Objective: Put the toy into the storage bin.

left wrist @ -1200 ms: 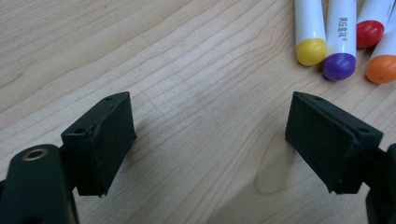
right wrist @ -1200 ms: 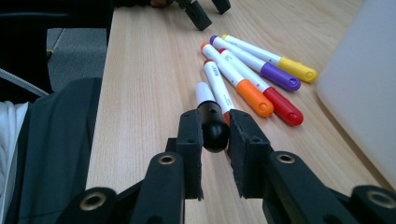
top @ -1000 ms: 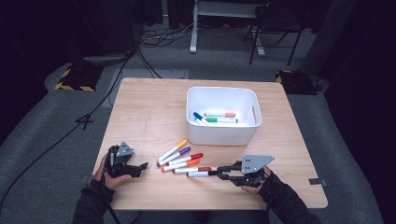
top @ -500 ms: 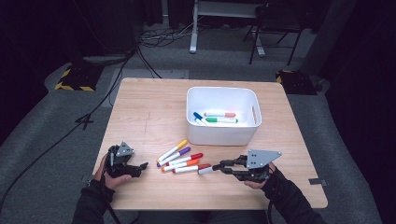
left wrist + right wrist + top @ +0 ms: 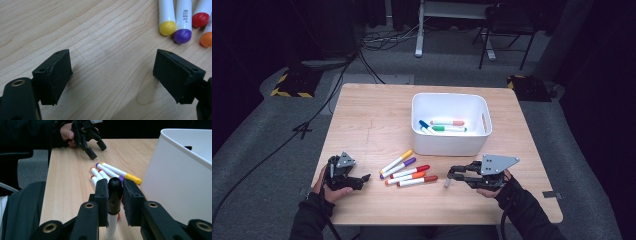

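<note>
Markers lie in a loose row on the wooden table (image 5: pixel 372 120), in front of a white bin (image 5: pixel 451 142) that stands on its far half. The right gripper (image 5: pixel 452 174) has its jaws clamped on a black-capped marker (image 5: pixel 113 202); in the right gripper view the cap sits squeezed between the 2 pads while the white barrel hangs down below them, and in the high view the marker shows tilted under the jaw tips, just right of the row and in front of the bin's near wall. On the table lie 5 more markers side by side: a yellow-capped marker (image 5: pixel 396 161), a purple-capped marker (image 5: pixel 398 167), a red-capped marker (image 5: pixel 410 171), an orange-capped marker (image 5: pixel 405 178) and a dark-red-capped marker (image 5: pixel 417 181) nearest the held one. Inside the bin rest 3 markers, a blue marker (image 5: pixel 426 127), a green marker (image 5: pixel 449 129) and a red-and-green marker (image 5: pixel 447 122). The left gripper (image 5: pixel 362 179) rests low at the table's near left corner, held in the person's left hand (image 5: pixel 332 189), its jaws spread wide apart with bare wood between them; in the left gripper view the capped ends of the yellow, purple, red and orange markers lie beyond its right pad, apart from it.
</note>
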Available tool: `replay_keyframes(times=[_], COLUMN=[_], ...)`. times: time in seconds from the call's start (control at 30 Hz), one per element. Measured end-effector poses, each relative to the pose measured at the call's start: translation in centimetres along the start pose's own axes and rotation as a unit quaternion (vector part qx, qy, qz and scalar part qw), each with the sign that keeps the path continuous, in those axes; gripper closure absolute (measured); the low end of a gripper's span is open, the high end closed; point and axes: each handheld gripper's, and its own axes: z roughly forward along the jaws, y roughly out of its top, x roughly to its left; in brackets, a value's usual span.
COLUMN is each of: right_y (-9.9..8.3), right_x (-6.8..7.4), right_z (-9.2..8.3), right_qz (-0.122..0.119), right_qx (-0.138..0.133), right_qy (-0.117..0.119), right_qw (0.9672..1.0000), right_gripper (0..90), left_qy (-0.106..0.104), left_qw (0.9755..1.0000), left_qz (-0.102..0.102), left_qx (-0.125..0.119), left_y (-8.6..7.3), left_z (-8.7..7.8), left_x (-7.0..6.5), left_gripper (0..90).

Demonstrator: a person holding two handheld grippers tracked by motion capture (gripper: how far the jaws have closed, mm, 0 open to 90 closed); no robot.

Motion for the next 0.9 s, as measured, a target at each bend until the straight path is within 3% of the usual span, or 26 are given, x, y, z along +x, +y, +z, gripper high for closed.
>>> replay_keyframes(times=[0.4, 0.9], right_y=[1.0, 5.0], right_x=[-1.1, -3.3], right_z=[-0.8, -3.3], right_qz=[0.006, 0.003], right_qx=[-0.007, -0.038], right_qy=[-0.018, -0.053], right_qw=[0.9998, 0.9978], right_gripper=[75.1, 75.0], left_qy=[0.000, 0.000], left_qw=[1.0000, 1.0000], left_qz=[0.000, 0.000], left_qx=[0.000, 0.000], left_y=[0.0, 0.0], left_z=[0.0, 0.0], left_x=[0.0, 0.0], left_gripper=[15.7, 15.8])
